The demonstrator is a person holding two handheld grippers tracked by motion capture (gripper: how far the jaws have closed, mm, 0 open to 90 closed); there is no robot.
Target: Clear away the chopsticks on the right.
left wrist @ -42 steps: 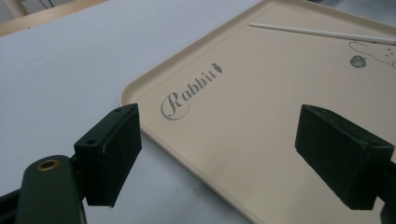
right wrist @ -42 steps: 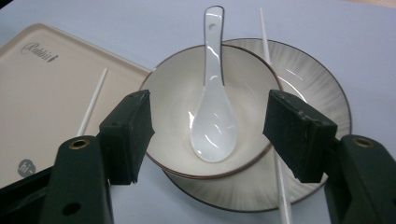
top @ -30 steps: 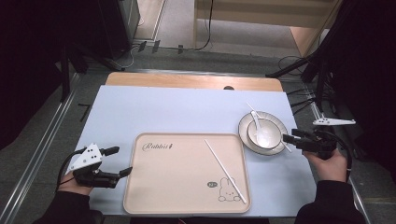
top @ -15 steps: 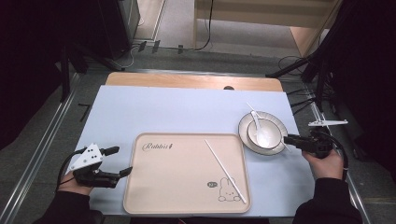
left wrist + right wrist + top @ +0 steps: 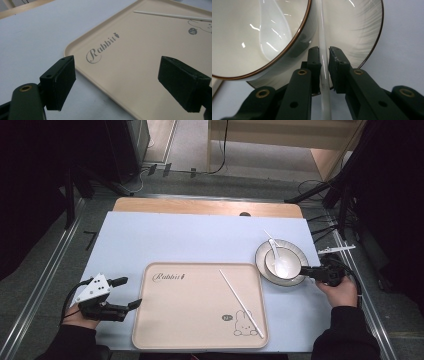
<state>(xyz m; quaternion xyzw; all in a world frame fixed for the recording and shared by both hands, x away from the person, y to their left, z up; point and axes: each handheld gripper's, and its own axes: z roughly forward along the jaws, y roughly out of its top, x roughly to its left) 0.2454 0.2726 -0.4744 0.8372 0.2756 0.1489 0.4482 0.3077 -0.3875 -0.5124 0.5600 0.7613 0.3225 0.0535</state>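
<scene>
A beige tray [image 5: 190, 315] printed "Rabbit" lies at the table's front, with one white chopstick [image 5: 242, 305] slanting across it. My left gripper [image 5: 127, 292] rests open at the tray's left edge, its jaws wide apart over the tray corner [image 5: 140, 50] and empty [image 5: 116, 82]. To the right, a white bowl [image 5: 287, 267] with a white spoon [image 5: 275, 251] stands on a plate [image 5: 262, 262]. My right gripper [image 5: 307, 270] is at the plate's right rim, shut on a second white chopstick [image 5: 323, 37] that runs across the plate [image 5: 357, 32] beside the bowl [image 5: 249, 30].
A pale blue mat [image 5: 165, 240] covers the table, and a wooden edge [image 5: 200, 206] shows at the back. Cables lie on the floor [image 5: 320, 187] beyond the table to the right. A person's hand [image 5: 342, 292] holds the right gripper.
My right gripper has edged slightly left toward the plate. The left gripper, tray and dishes have not moved.
</scene>
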